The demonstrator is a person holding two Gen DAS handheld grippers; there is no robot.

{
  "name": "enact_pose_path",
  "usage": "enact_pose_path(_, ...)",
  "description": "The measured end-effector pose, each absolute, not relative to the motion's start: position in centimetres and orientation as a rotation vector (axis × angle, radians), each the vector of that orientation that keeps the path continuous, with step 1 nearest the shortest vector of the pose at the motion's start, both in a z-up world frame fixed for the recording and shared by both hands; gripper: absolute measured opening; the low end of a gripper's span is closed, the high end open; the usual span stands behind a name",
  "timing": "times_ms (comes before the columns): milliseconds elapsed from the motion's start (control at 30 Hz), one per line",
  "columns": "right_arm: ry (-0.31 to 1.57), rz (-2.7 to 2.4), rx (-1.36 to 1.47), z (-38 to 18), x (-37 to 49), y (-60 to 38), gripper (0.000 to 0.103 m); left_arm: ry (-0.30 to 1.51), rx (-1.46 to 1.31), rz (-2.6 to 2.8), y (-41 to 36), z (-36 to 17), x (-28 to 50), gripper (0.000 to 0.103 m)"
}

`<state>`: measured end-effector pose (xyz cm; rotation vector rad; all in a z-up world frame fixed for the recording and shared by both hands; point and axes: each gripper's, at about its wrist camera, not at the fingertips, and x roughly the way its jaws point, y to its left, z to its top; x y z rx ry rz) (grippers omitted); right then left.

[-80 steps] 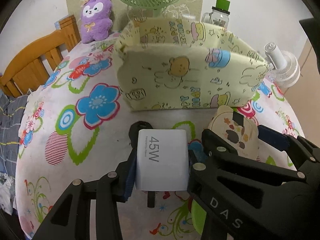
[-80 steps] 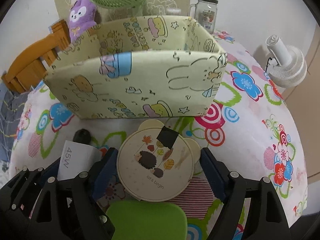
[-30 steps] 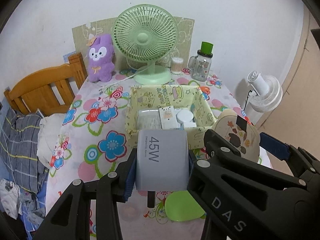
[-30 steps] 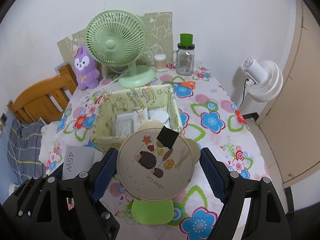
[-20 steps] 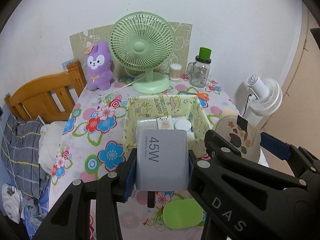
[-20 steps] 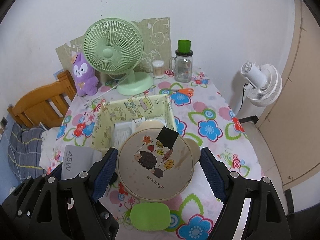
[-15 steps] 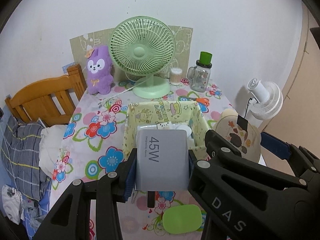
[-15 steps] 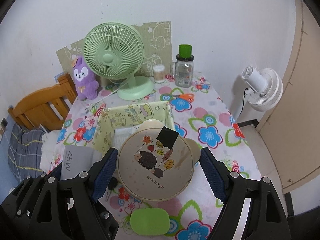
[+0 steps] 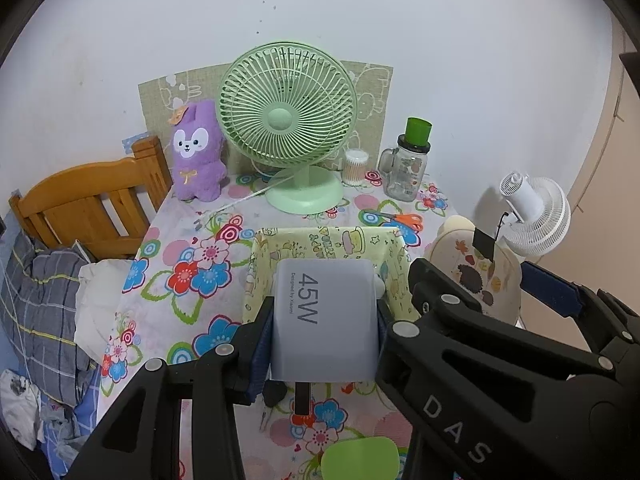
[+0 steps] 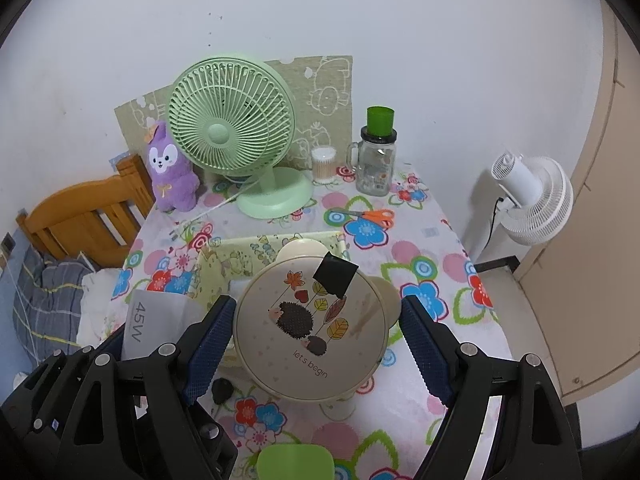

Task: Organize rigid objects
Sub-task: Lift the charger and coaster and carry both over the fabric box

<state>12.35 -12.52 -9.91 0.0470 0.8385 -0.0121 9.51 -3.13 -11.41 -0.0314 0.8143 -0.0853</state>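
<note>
A grey 45W charger (image 9: 325,320) is seen clamped between the blue pads of the left gripper (image 9: 320,344) at the lower centre of the left wrist frame, held above a flowered table (image 9: 180,280). In the right wrist frame, a round cream case (image 10: 312,332) printed with hedgehogs is gripped by the right gripper (image 10: 316,344) at lower centre. A yellow fabric box (image 9: 320,240) is partly hidden behind both items at mid-frame. A green fan (image 9: 286,120) and purple plush toy (image 9: 198,160) are seen at the rear.
</note>
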Motion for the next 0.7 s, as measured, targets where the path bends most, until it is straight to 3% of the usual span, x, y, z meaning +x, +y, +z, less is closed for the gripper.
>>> enact_pose_path(700, 0.874, 0.017, 0.017, -11.8, 18.9, -12.8, 0.084, 0.853, -0.063, -0.041, -3.2, -13.2, 15.7, 0.048)
